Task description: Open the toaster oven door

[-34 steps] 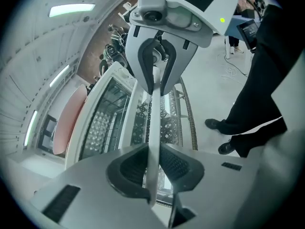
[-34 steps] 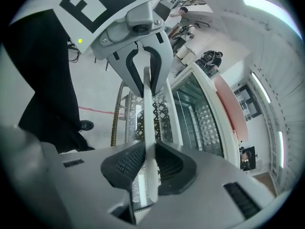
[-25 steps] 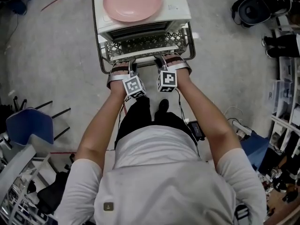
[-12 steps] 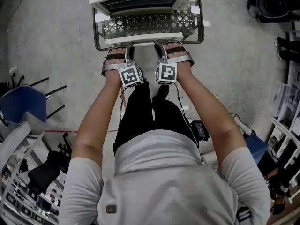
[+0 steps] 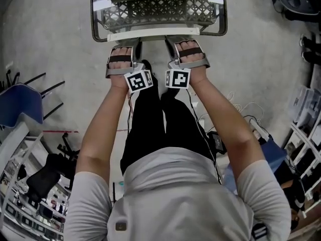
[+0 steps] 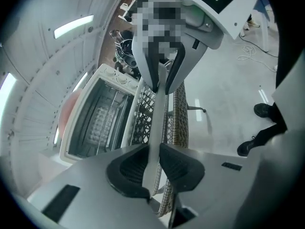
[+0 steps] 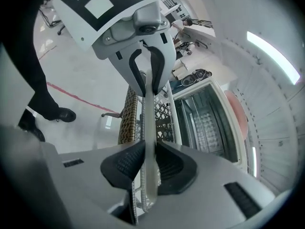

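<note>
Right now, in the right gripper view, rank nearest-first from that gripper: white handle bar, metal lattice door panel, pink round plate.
1. White handle bar, in the jaws.
2. Metal lattice door panel, beyond.
3. Pink round plate, far right.

Free: grey concrete floor either side of the white toaster oven's lowered lattice door; open oven cavity behind it. Blocked: white handle bar, pinched in my left tool and right tool; dark metal frame around the door; blue chair at left; black-trousered legs below.
</note>
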`<state>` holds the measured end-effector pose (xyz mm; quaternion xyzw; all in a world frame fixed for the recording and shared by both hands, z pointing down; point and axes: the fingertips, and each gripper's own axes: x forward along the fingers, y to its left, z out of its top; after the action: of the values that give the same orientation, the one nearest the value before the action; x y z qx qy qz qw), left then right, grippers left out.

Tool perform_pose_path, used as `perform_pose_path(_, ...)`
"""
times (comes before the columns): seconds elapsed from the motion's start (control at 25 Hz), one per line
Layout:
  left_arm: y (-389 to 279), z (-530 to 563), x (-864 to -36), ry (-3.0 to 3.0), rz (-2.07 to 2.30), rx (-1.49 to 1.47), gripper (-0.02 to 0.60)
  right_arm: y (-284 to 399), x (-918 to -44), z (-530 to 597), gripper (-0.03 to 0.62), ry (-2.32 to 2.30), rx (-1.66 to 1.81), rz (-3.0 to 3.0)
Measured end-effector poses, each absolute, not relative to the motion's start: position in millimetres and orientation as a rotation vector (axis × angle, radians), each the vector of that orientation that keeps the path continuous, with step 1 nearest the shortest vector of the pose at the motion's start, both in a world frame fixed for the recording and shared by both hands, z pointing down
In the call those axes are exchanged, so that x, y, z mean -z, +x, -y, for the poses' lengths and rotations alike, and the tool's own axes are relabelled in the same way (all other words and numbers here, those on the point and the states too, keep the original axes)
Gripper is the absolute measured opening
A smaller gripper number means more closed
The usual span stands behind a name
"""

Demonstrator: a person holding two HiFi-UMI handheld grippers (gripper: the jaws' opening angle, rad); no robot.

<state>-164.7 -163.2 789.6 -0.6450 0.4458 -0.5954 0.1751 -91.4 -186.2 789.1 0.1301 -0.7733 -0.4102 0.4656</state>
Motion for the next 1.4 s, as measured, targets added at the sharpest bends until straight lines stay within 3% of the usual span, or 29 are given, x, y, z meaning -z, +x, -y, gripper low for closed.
perform_pose_path(1.4,-162,149,-888,-1.730,-1.306,1.550,0.074,-89,-890,176,0.066,0.489,1.127,1.924)
